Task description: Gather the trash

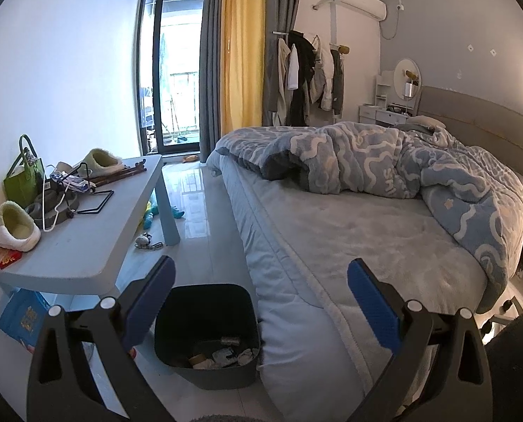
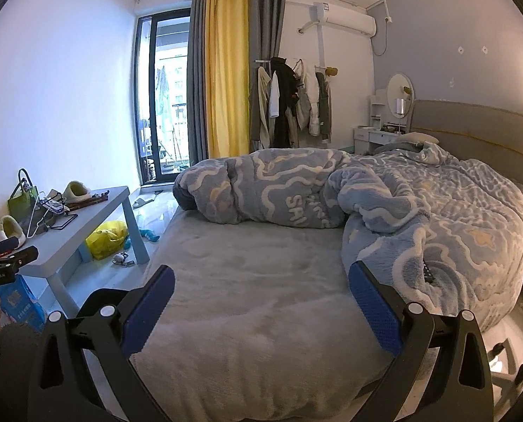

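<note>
Left gripper [image 1: 261, 302] fingers spread wide, nothing between them; it hangs over a dark bin [image 1: 207, 334] on the floor, just beside the bed [image 1: 349, 232]. Crumpled trash [image 1: 223, 353] lies inside the bin. Right gripper [image 2: 261, 304] fingers likewise spread and empty, above the grey bedsheet. Blue table [image 1: 85, 246] stands left of the bin, cluttered with slippers [image 1: 13, 227].

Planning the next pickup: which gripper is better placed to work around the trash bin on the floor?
Left. The left gripper hangs open right over the dark trash bin between the bed and the blue table. The right gripper, also open, faces bare mattress, with no bin in its view.
</note>
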`<state>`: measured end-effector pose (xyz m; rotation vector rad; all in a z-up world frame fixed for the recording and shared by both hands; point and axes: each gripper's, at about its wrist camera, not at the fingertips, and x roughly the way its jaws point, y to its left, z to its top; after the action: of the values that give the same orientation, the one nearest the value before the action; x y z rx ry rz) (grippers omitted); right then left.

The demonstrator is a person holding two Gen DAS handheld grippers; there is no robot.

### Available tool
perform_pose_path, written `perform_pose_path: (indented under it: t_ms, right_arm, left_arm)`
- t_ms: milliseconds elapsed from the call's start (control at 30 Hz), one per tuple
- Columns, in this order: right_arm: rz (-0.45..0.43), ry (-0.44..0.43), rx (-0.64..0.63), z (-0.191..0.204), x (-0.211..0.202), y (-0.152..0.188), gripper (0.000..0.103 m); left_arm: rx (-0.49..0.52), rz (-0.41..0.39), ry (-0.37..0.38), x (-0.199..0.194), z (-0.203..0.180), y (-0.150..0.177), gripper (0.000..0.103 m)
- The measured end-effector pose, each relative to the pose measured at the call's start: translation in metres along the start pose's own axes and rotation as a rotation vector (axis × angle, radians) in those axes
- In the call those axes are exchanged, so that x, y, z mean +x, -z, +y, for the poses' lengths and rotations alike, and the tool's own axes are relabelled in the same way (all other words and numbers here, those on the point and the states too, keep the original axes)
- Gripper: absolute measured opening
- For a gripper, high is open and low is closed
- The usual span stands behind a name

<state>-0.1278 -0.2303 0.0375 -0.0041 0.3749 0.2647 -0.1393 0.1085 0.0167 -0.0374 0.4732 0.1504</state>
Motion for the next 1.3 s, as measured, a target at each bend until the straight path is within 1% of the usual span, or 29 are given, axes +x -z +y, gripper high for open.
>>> perform_pose_path:
  t_ms: [500,933,1300]
  right_arm:
    - [0.0,-0.001,0.0,-0.0009,0.0007,-0.0006,0.1]
    - [0.0,0.0,0.0,-0.0005,0.0005,-0.0008,0.1]
    - [0.001,0.002,0.002,-0.0001,-0.0005,-0.0005,0.1]
  left_arm:
    - [-0.004,0.005,-0.002,0.001,0.0025,-0.0003,0.1]
    - [-0.01,0.02,-0.033,0.0026,0.004,0.0026,0.1]
    - [-0.013,0.022,-0.036,0.003,0.0044,0.0021,0.1]
